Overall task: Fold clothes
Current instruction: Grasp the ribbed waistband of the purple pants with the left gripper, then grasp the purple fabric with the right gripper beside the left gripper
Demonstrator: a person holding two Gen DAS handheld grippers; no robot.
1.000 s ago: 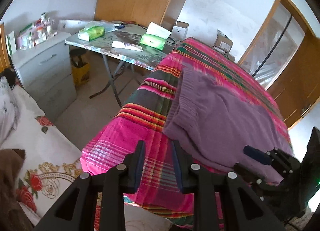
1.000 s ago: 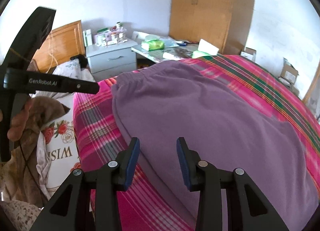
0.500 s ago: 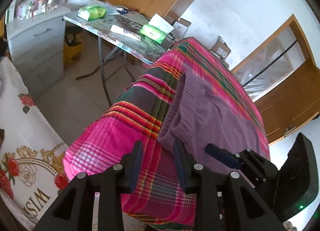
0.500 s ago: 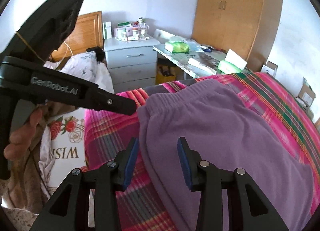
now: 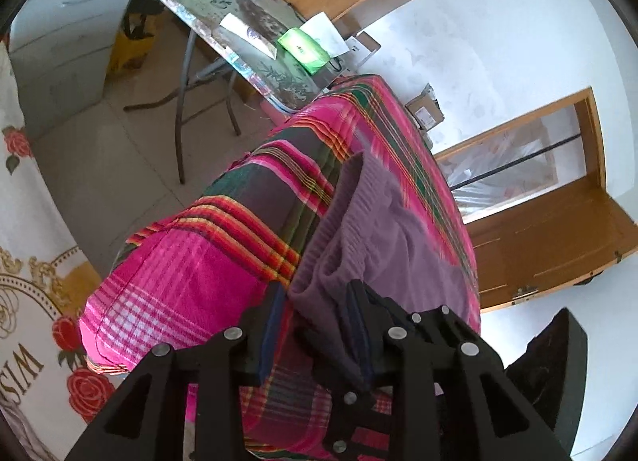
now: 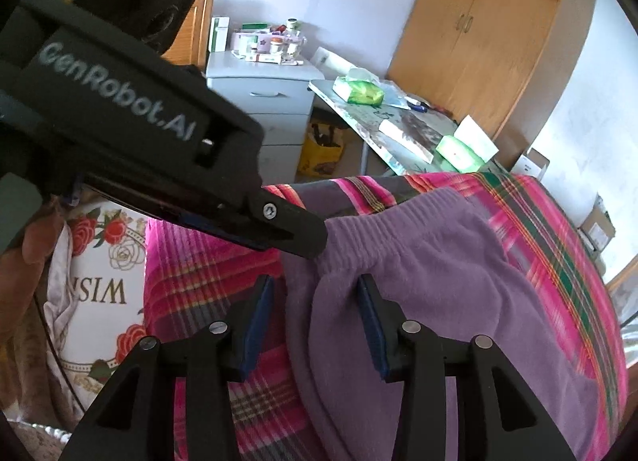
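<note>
Both of my grippers, left and right, stand parted astride the ribbed waistband of the purple trousers on the plaid-covered table, positioned to pinch it.

Two wrist fisheyes, both low and close over one corner of the bed

The left view looks along its fingers across the purple garment toward a door; the right faces the dresser and wardrobe. Both share the garment's waistband, the plaid cover and folding table (each also catches the other gripper).
</note>
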